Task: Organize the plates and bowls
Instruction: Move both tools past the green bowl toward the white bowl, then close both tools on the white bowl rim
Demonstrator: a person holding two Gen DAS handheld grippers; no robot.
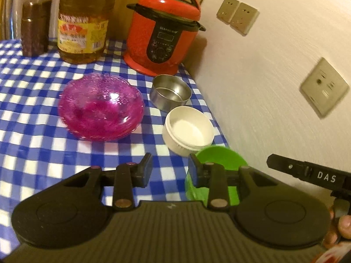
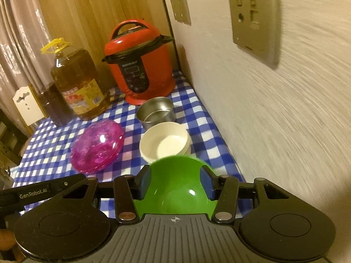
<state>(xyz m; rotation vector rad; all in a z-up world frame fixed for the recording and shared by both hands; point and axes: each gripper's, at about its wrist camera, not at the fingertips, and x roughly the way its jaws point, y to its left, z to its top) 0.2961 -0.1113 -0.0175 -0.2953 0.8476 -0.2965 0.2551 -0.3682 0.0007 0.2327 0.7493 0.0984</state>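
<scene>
Three empty bowls, steel [image 2: 156, 111], white [image 2: 164, 145] and green [image 2: 177, 188], line mid-frame; right gripper [image 2: 175, 184] clasps the green one, left gripper [image 1: 170, 168] spread, empty.

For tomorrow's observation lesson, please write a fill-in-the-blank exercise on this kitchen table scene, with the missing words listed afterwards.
1. The round bowl between the right gripper's fingers is coloured ____.
2. The shiny round steel tin stands between the white round bowl and the red ____.
3. The stack of translucent ____ plates lies left of the white round bowl.
4. The tablecloth has blue and white ____.

Missing words: green; pressure cooker; pink; checks
</scene>
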